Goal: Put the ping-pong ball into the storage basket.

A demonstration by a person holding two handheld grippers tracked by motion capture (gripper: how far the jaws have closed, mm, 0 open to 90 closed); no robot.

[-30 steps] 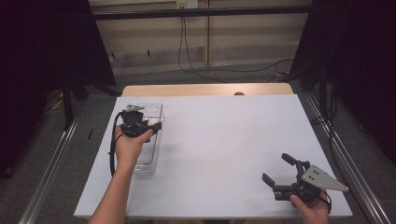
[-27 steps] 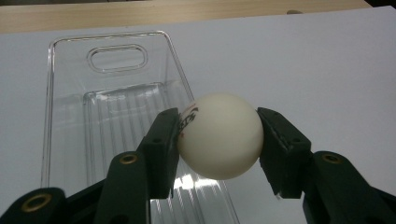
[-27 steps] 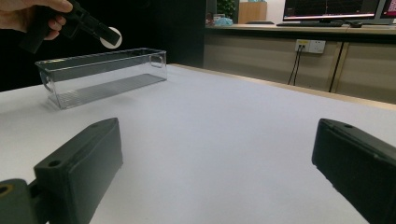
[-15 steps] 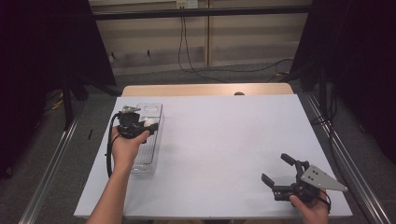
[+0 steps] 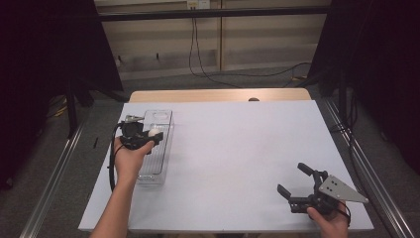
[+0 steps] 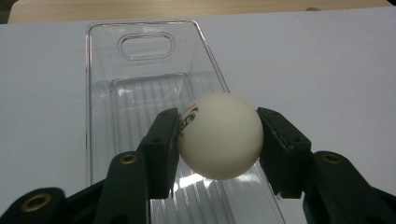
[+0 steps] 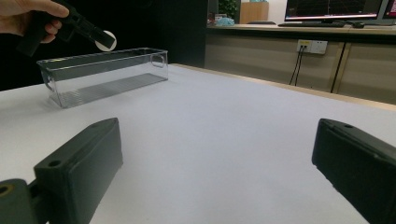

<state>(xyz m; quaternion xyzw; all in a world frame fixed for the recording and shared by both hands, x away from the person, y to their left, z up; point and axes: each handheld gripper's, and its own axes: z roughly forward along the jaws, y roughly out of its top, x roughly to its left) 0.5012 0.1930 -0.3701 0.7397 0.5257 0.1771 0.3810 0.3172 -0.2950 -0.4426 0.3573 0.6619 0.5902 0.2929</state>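
The left tool (image 6: 218,140) pinches a white ball (image 6: 219,135) just above the clear tray (image 5: 163,119) at the left of the worktop (image 5: 237,148). To do it well, I think, lower the ball between the walls before releasing, so it cannot bounce out. The right tool (image 5: 297,186) rests spread and empty, well apart.

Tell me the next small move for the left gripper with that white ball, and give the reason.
Probably lower it a little and open the jaws. The left gripper is shut on the white ball and holds it above the clear plastic bin, over its open top and clear of its ribbed floor. Nothing lies in the part of the bin in view, so a short drop should land it inside.
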